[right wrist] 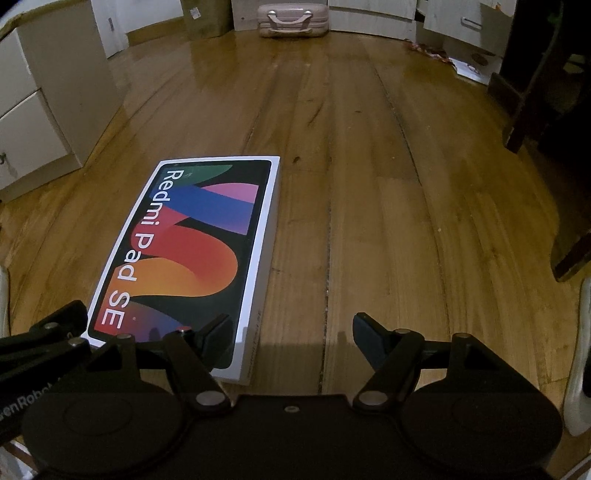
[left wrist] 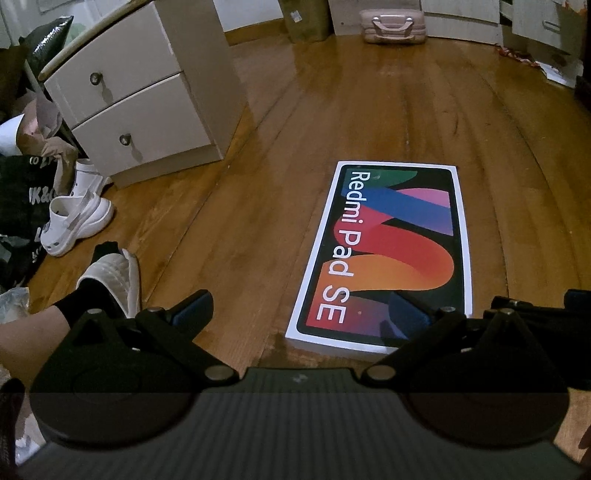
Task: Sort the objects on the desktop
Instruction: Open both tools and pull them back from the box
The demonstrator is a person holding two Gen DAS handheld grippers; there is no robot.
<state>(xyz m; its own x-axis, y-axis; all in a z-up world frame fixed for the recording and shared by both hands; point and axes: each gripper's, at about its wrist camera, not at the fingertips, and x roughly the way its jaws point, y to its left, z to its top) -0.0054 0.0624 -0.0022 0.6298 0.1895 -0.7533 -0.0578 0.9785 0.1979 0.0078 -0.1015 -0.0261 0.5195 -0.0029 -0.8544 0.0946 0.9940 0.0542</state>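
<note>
Left gripper (left wrist: 301,314): you hold it spread wide, gripping nothing.
Right gripper (right wrist: 291,334): yours gapes too, empty.
Tablet box (left wrist: 384,254): flat on the wooden floor (right wrist: 388,206), between your grippers, print up.

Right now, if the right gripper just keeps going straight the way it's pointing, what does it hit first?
Probably bare wooden floor. The right gripper is open and aimed past the tablet box, which lies flat off to its left. The pink suitcase is roughly in line far ahead, though depth is unclear.
</note>
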